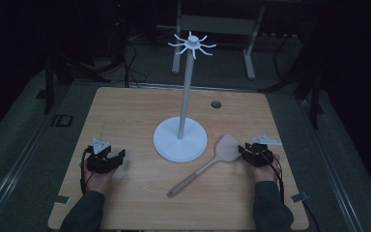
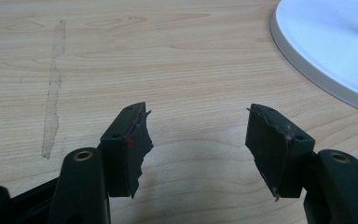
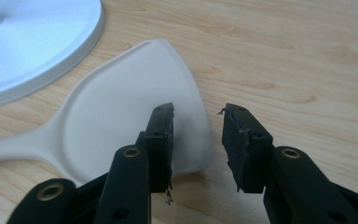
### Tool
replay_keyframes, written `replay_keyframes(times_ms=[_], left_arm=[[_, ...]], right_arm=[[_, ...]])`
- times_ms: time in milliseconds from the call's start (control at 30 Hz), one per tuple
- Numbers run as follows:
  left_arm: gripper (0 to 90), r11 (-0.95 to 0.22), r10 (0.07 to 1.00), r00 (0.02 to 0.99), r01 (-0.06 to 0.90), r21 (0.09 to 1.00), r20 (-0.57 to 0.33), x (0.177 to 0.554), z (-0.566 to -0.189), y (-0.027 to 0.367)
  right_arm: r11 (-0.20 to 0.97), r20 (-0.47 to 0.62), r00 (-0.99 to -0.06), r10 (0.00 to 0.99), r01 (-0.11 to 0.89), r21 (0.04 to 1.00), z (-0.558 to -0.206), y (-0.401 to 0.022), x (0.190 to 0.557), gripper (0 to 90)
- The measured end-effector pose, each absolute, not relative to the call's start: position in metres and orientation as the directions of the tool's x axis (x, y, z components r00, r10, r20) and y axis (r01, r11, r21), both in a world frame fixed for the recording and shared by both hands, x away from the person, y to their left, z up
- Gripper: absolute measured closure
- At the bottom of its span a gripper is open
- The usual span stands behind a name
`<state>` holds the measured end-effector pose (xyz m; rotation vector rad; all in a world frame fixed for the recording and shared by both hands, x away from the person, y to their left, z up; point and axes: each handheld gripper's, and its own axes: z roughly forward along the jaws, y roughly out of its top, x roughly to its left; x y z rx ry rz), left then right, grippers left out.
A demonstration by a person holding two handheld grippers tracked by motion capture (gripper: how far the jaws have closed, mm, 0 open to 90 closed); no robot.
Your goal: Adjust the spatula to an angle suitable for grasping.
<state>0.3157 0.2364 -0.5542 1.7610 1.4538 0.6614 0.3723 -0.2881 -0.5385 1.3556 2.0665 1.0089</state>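
Both forearms come in from the near edge of the table (image 1: 125, 104), dark sleeves, hands low on the wood. Left gripper (image 1: 107, 159) sits near the left edge, angled toward the middle; jaws wide apart over bare wood in the left gripper view (image 2: 198, 140), nothing between them. Right gripper (image 1: 249, 151) sits toward the right edge, pointing left at the spatula (image 1: 207, 164); jaws apart with a narrower gap (image 3: 198, 140), one jaw over the blade's outer edge, other over wood, not clamped on anything.

Spatula: pale beige, flat rounded-trapezoid blade (image 3: 135, 116), slim handle darker at its end. Lies flat, right of the table's middle. Long axis diagonal: blade toward the right edge and farther back, handle end toward the near edge and centre. Blade just beside the stand's base, apart from it.

White stand (image 1: 180, 137): round disc base at table centre, upright pole, ring of hooks on top (image 1: 192, 44). Small dark hole (image 1: 216, 104) near the far edge.
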Motion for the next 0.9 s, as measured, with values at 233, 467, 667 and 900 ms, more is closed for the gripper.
replay_keyframes(times_ms=[233,467,667,900], left_arm=[[38.8,-0.075,0.973,0.22,0.588,0.805,-0.069,0.315,-0.554,0.237],[38.6,-0.075,0.974,0.218,0.588,0.805,-0.068,0.316,-0.554,0.237],[38.4,-0.075,0.974,0.217,0.588,0.806,-0.067,0.315,-0.554,0.237],[38.3,-0.072,0.974,0.214,0.587,0.806,-0.069,0.315,-0.554,0.237]], right_arm=[[0.237,0.047,-0.42,0.906,0.596,0.767,-0.54,-0.291,0.369,62.9],[0.228,0.074,-0.42,0.905,0.623,0.749,-0.544,-0.296,0.362,62.4],[0.214,0.093,-0.414,0.905,0.634,0.743,-0.545,-0.299,0.354,62.1],[0.203,0.105,-0.406,0.908,0.644,0.737,-0.544,-0.3,0.346,62.0]])
